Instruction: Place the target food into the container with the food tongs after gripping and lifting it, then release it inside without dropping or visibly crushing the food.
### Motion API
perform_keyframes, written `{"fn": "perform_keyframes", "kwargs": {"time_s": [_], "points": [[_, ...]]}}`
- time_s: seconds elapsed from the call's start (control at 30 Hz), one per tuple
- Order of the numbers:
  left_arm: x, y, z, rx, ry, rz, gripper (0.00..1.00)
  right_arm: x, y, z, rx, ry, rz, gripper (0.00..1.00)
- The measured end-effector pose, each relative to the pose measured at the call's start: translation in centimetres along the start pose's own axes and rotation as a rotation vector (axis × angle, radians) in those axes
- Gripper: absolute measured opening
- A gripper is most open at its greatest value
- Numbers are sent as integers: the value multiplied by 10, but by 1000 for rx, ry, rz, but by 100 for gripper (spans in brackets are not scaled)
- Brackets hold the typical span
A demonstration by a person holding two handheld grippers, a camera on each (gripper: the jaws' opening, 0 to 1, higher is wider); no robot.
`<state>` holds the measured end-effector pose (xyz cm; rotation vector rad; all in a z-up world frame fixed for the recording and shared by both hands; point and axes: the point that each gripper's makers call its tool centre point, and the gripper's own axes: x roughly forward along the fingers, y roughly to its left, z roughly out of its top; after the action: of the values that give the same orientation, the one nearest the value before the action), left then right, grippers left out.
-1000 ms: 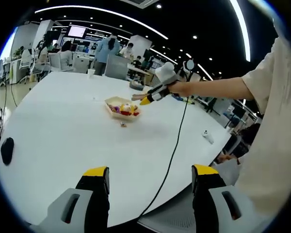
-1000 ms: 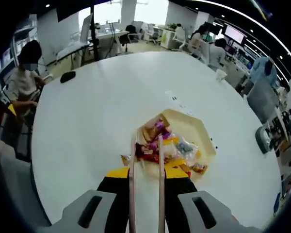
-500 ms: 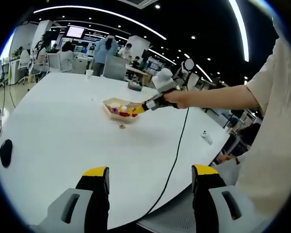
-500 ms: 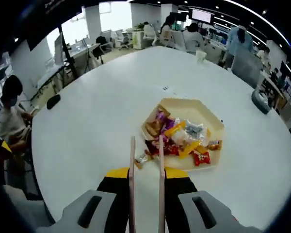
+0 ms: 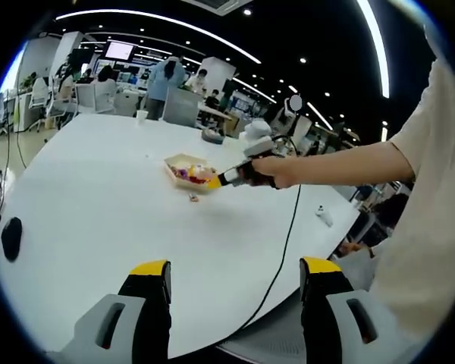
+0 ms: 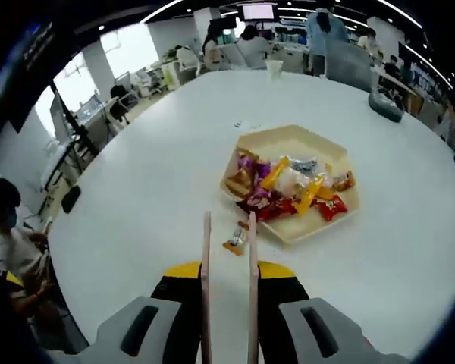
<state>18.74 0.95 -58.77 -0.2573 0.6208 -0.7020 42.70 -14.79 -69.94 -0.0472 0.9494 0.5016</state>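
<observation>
Your right gripper point(image 6: 227, 227) clamps the tongs point(image 6: 227, 288), tips slightly apart; your left gripper point(image 5: 231, 280) gapes empty. The wrapped candy point(image 6: 234, 240) beside the tray point(image 6: 303, 227) looks light and slippery; pinch its middle gently.

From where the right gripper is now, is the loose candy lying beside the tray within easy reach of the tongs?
Probably yes. The loose candy lies on the bare table just ahead of the tongs tips, outside the tray, with nothing between them. The right gripper holds the tongs with a gap between the arms.

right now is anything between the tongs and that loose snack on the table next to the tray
Nothing visible. The wrapped snack lies on bare table just ahead of the tongs tips, beside the tray of snacks.
</observation>
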Motion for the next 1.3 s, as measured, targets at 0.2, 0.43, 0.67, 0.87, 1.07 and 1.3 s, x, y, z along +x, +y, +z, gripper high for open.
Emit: {"fn": "perform_keyframes", "kwargs": {"time_s": [0.2, 0.43, 0.67, 0.87, 1.07, 1.3], "points": [[1, 2, -2, -16, -7, -4, 68, 11, 0, -18, 118, 37, -28, 24], [-2, 6, -7, -29, -3, 2, 68, 16, 8, -33, 124, 89, -37, 24], [-3, 12, -10, -46, 1, 14, 68, 21, 10, -30, 122, 109, -47, 24], [-4, 17, -14, -61, 2, 26, 68, 26, 7, -24, 167, 108, -46, 24], [-4, 20, -16, -67, 4, 28, 68, 27, -1, -29, 178, 124, -66, 24], [-4, 20, -17, -67, 9, 24, 68, 28, -5, -33, 163, 140, -74, 24]]}}
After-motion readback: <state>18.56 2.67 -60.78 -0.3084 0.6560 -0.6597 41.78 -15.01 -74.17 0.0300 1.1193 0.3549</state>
